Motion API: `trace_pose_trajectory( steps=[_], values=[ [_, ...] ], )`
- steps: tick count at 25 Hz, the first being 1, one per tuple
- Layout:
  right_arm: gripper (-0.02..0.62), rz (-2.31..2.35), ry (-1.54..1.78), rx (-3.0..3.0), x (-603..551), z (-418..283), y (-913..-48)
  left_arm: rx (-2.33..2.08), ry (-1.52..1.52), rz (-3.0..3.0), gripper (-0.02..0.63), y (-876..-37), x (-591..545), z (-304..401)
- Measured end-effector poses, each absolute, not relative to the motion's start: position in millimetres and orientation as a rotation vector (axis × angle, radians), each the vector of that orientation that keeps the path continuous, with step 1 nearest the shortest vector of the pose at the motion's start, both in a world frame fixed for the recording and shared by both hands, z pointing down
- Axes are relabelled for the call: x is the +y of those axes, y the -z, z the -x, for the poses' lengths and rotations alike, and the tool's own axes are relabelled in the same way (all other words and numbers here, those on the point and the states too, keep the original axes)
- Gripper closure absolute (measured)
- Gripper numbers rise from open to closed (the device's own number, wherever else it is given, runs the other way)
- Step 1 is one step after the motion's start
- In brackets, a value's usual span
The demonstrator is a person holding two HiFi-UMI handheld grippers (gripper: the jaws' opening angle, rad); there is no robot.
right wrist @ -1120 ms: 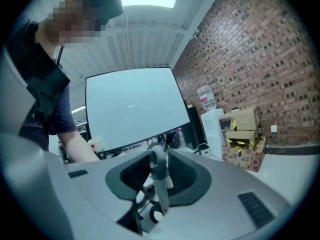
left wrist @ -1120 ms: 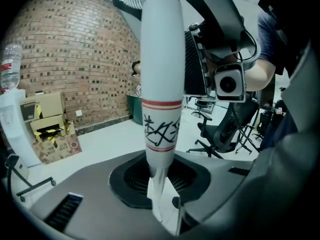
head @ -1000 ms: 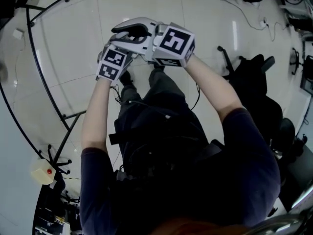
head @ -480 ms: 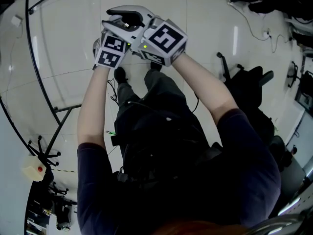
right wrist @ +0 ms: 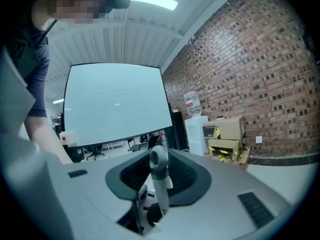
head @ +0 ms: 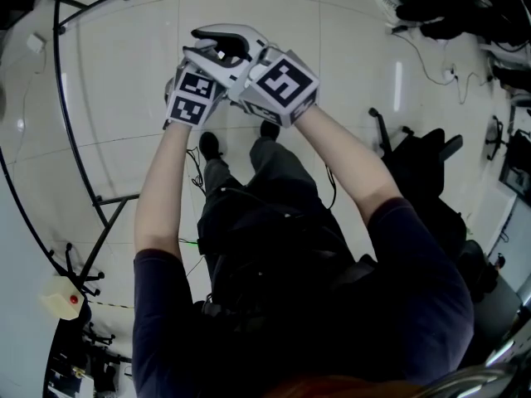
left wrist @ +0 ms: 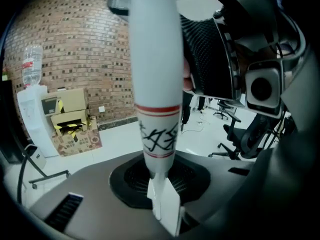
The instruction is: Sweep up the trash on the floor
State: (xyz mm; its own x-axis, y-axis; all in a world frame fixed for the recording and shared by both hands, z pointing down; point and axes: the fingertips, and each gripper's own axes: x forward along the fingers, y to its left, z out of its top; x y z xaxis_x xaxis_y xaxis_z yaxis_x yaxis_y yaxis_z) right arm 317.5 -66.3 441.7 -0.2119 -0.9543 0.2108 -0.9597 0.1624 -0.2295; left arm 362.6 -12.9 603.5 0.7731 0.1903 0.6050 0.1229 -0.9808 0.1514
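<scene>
Both grippers are clamped on handles. The left gripper (left wrist: 164, 213) has its jaws closed round a white pole (left wrist: 156, 84) with red bands and black lettering, which stands upright out of them. The right gripper (right wrist: 151, 208) pinches a slim grey rod (right wrist: 161, 186) ending in a ring. The head view shows the two held side by side, close together, above the pale tiled floor (head: 116, 73) and the person's shoes (head: 210, 145). Behind stand a brick wall (left wrist: 75, 49), cardboard boxes (left wrist: 70, 116) and a water dispenser (left wrist: 30, 119).
</scene>
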Motion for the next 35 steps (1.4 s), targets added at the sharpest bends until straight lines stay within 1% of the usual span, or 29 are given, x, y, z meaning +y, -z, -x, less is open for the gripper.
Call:
trace_pose_trajectory(
  steps=[10,17,20,24,28,35],
  values=[
    [0.479,-1.945,-0.456,-2.332,-60.1,-312.4,-438.4,0.395,-0.973,-2.787,0.543,-600.0,0.3,-357.2],
    [0.483,-1.993,-0.342,-2.278,-43.0,-314.3,-397.3,0.44,-0.881,-2.808,0.543,-555.7,13.0,-357.2],
    [0.483,-2.06,-0.301,-2.257,-37.1,-317.2,-378.3,0.432,-0.85,-2.827,0.543,-537.2,16.8,-358.1],
    [0.486,-2.119,-0.227,-2.267,-30.5,-311.8,-358.4,0.351,-0.888,-2.87,0.543,-524.1,11.5,-347.5],
    [0.486,-2.197,-0.149,-2.26,-4.7,-326.8,-345.3,0.329,-0.887,-2.898,0.543,-512.3,33.9,-361.8],
    [0.486,-2.197,-0.146,-2.291,11.0,-341.7,-336.1,0.235,-0.881,-2.913,0.543,-504.9,40.1,-374.7]
  ],
)
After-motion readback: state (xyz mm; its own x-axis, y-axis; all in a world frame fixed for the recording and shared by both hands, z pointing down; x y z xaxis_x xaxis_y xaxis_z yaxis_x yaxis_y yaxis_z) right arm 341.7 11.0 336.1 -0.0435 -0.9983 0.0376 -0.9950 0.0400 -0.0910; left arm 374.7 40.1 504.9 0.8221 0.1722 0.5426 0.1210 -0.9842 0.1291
